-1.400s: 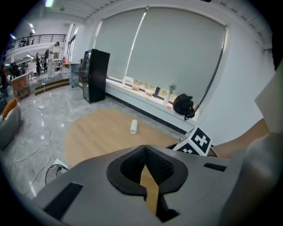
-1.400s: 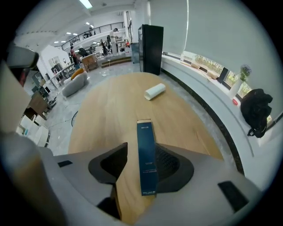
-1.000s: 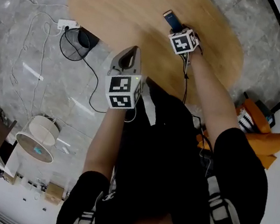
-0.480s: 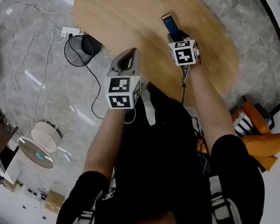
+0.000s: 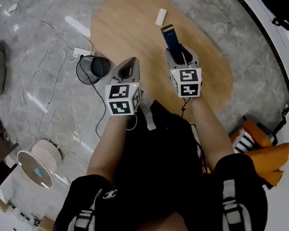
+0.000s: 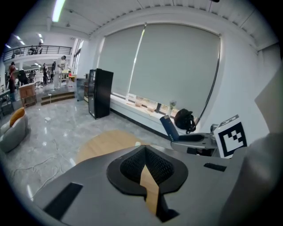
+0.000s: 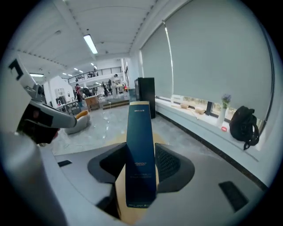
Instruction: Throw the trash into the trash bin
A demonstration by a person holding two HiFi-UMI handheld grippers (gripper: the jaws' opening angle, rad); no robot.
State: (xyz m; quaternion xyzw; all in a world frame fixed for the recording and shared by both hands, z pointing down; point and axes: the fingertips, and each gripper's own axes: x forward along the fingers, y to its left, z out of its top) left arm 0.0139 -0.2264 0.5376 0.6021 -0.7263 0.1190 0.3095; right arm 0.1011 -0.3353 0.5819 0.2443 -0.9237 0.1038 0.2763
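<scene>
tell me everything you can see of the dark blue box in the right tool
The dark blue box is a slim, long carton, seemingly cardboard, with small pale print and a pale far end. The right tool is shut on its lower part, gripping it from either side; the rest juts past the jaws, over the wooden table.

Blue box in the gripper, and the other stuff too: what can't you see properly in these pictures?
Right gripper view: the print on the blue box is too small and blurry to read.
Head view: the inside of the trash bin is too dark to see into.
Head view: the white thing on the table is too small to tell what it is.
</scene>
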